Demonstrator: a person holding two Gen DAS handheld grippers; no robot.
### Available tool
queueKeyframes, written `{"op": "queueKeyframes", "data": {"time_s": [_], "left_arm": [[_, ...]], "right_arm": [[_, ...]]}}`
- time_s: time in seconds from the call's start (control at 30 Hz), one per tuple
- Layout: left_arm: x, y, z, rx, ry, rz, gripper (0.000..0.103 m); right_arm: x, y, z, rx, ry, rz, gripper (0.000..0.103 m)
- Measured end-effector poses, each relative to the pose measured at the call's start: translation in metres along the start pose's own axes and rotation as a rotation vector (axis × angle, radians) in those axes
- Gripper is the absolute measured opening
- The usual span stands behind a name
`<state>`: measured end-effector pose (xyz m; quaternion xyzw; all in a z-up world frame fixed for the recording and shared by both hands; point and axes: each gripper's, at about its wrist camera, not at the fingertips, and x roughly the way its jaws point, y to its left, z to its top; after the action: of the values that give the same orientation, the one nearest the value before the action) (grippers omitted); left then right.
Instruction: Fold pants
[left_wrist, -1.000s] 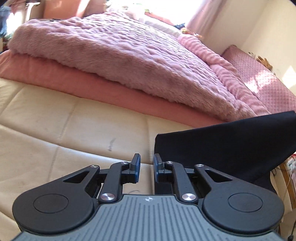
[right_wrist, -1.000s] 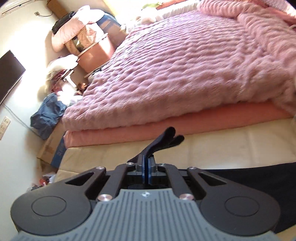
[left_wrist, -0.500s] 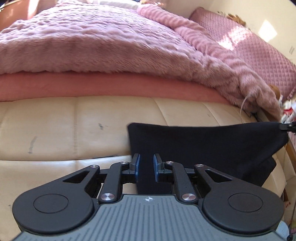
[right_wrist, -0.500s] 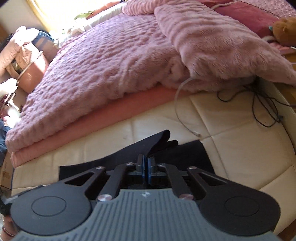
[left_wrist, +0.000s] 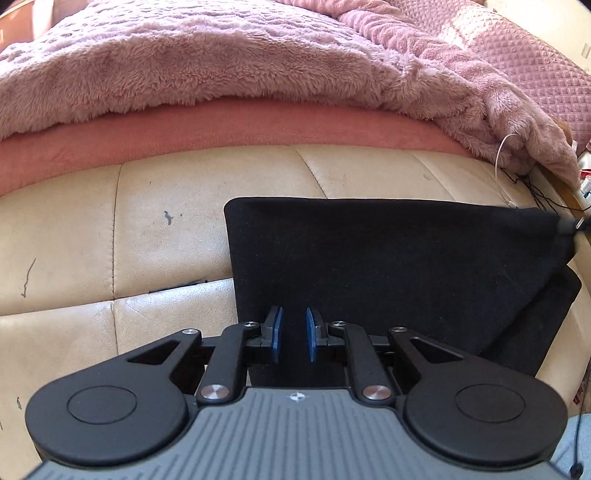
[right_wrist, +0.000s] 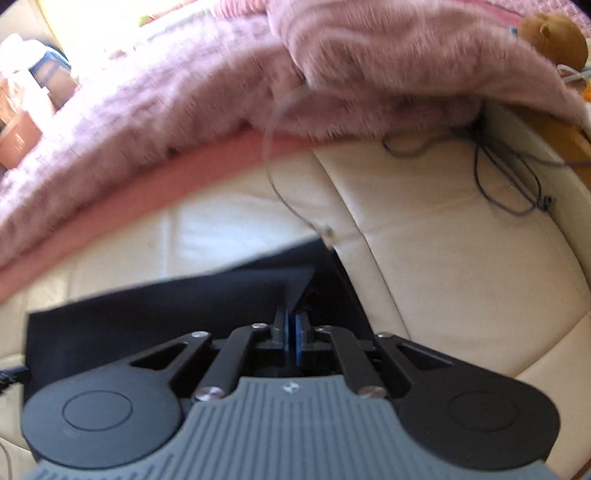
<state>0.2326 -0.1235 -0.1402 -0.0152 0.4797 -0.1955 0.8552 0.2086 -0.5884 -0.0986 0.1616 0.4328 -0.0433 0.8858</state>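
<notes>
Pants (left_wrist: 388, 266) lie half-folded on the cream cushion (left_wrist: 166, 206), just below the pink blanket (left_wrist: 221, 66); right gripper (right_wrist: 294, 338) is pinched tight on a corner, left gripper (left_wrist: 293, 336) sits narrowly apart with dark cloth between its fingers, grip unclear; next I'd lay that corner flat and let go.

Our left gripper (left_wrist: 294, 334) and right gripper (right_wrist: 293, 334) look alike: a ribbed grey body with a small round emblem, black linkage arms on silver screws, round black discs at each side, and blue pads (left_wrist: 276, 334).
</notes>
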Motion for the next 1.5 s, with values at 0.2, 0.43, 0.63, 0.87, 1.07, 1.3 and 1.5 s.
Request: {"op": "queueKeyframes", "data": {"time_s": [0.2, 0.43, 0.63, 0.87, 1.07, 1.3, 1.5], "left_arm": [[0.005, 0.002, -0.004, 0.003, 0.007, 0.007, 0.016], [0.007, 0.0, -0.006, 0.017, 0.016, 0.013, 0.016], [0.001, 0.0, -0.009, 0.024, 0.013, 0.009, 0.016], [-0.024, 0.025, -0.012, -0.139, -0.063, -0.008, 0.044], [-0.025, 0.046, -0.028, -0.295, -0.047, -0.074, 0.054], [-0.018, 0.064, -0.035, -0.395, -0.033, -0.129, 0.058], [-0.007, 0.068, -0.037, -0.427, -0.039, -0.171, 0.062]], "right_arm": [[0.009, 0.028, -0.004, -0.231, -0.034, -0.194, 0.0], [0.049, 0.025, -0.021, -0.258, -0.023, -0.258, 0.0], [0.062, 0.017, -0.027, -0.27, 0.024, -0.325, 0.005], [0.003, 0.012, -0.028, -0.204, -0.09, -0.172, 0.009], [0.024, 0.033, -0.054, -0.354, -0.057, -0.143, 0.009], [0.042, 0.015, -0.088, -0.399, -0.064, -0.132, 0.009], [0.04, 0.005, -0.092, -0.339, -0.09, -0.1, 0.009]]}}
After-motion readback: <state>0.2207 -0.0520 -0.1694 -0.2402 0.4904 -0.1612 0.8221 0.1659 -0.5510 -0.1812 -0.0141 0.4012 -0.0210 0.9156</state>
